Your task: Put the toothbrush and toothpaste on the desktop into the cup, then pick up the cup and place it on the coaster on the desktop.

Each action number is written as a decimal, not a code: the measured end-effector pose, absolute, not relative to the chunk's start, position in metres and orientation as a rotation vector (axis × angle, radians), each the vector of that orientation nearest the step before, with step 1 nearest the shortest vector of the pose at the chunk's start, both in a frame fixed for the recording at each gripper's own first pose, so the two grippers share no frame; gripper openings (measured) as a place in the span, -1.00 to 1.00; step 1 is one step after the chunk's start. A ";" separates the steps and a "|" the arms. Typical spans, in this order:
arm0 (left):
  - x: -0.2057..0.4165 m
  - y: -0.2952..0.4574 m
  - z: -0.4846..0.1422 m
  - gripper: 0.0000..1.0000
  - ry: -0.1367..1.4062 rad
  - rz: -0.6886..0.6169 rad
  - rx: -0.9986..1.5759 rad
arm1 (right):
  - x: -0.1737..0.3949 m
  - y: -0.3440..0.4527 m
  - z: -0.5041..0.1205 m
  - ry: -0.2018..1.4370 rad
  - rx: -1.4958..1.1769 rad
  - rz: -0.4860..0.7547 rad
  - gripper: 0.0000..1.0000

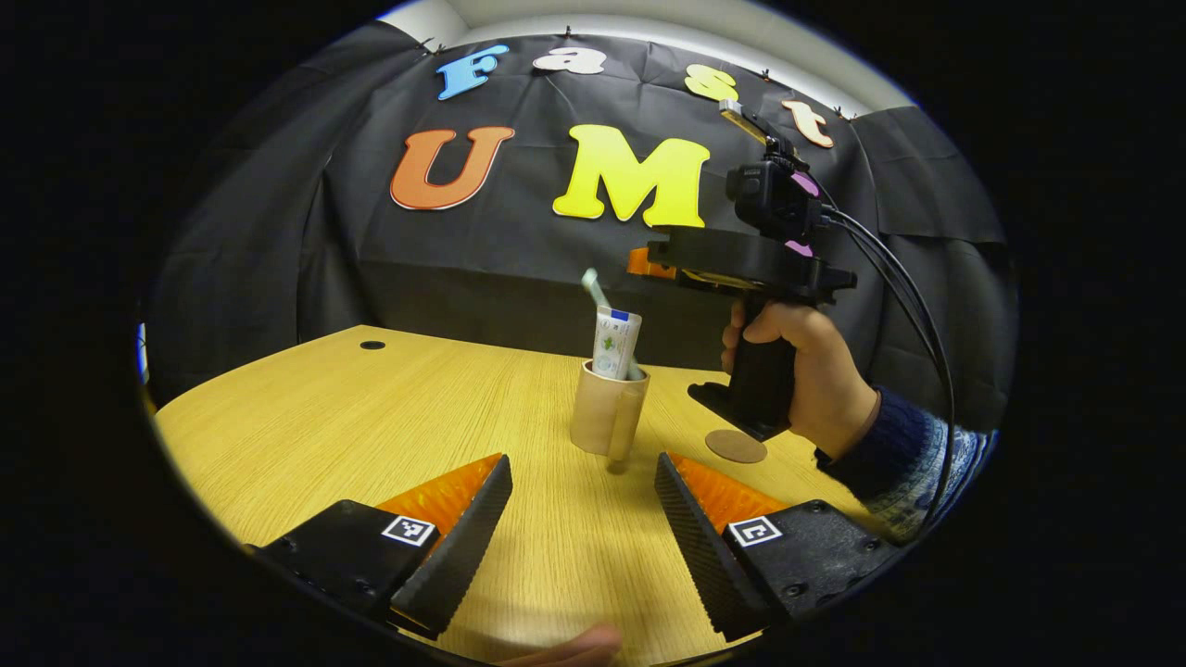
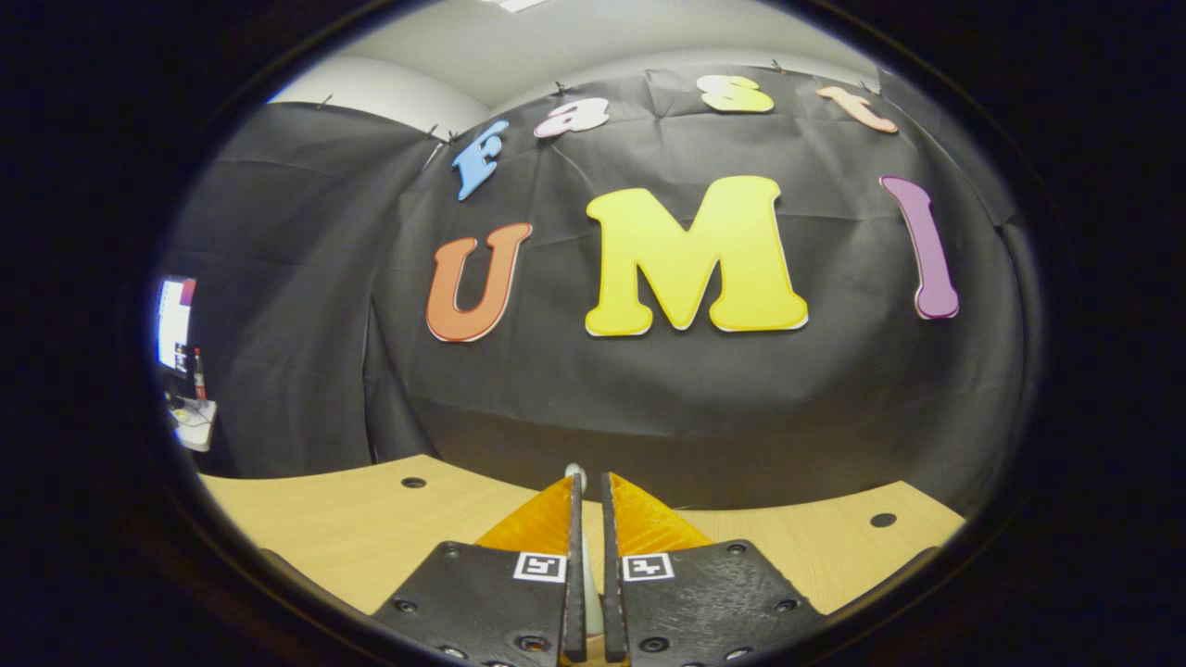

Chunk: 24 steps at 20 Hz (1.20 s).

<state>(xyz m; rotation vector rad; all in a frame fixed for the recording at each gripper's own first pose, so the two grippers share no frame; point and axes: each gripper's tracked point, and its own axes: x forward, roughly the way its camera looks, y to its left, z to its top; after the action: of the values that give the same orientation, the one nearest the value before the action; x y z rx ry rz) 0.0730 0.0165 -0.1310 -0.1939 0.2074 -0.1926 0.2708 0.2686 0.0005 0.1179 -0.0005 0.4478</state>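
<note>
Centre of the left gripper view: the cup (image 1: 609, 412) stands on the desk (image 1: 389, 417), toothpaste (image 1: 615, 344) and toothbrush (image 1: 594, 288) poking out, label print too small to read. Coaster (image 1: 736, 446) just right of it. Left gripper (image 1: 582, 519) jaws spread; right gripper (image 2: 589, 505) jaws nearly pressed together, a pale sliver between them.

Cup (image 1: 607, 409): on the desk (image 1: 371, 426), ahead of the left gripper (image 1: 584, 482).
In the cup: toothbrush (image 1: 593, 289) and toothpaste (image 1: 615, 343), upright.
Coaster (image 1: 736, 446): right of the cup, near it.
Right gripper (image 1: 649, 264): above the coaster, held in a hand (image 1: 806, 371).
</note>
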 end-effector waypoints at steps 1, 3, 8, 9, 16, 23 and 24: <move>0.073 0.016 -0.131 0.97 0.210 -0.194 -0.196 | 0.270 0.269 0.000 0.000 0.117 0.449 -0.85; 0.072 0.015 -0.132 0.97 0.213 -0.195 -0.197 | 0.270 0.269 -0.003 0.011 0.119 0.451 -0.85; 0.074 0.018 -0.132 0.97 0.212 -0.189 -0.200 | 0.272 0.270 -0.009 0.032 0.118 0.450 -0.85; 0.073 0.018 -0.133 0.97 0.217 -0.190 -0.202 | 0.270 0.274 -0.009 0.026 0.109 0.465 -0.85; 0.071 0.025 -0.135 0.98 0.220 -0.185 -0.201 | 0.261 0.300 -0.015 0.086 -0.002 0.519 -0.07; 0.072 0.040 -0.130 0.97 0.210 -0.181 -0.242 | 0.264 0.351 0.001 0.270 -0.182 0.703 0.81; 0.074 0.043 -0.133 0.97 0.214 -0.173 -0.242 | 0.266 0.358 0.000 0.317 -0.201 0.729 0.80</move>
<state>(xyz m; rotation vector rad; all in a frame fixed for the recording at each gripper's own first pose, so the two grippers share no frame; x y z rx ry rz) 0.0741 0.0429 -0.1327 -0.2422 0.2140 -0.1729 0.2664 0.3585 0.0001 -0.2005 0.3165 0.7294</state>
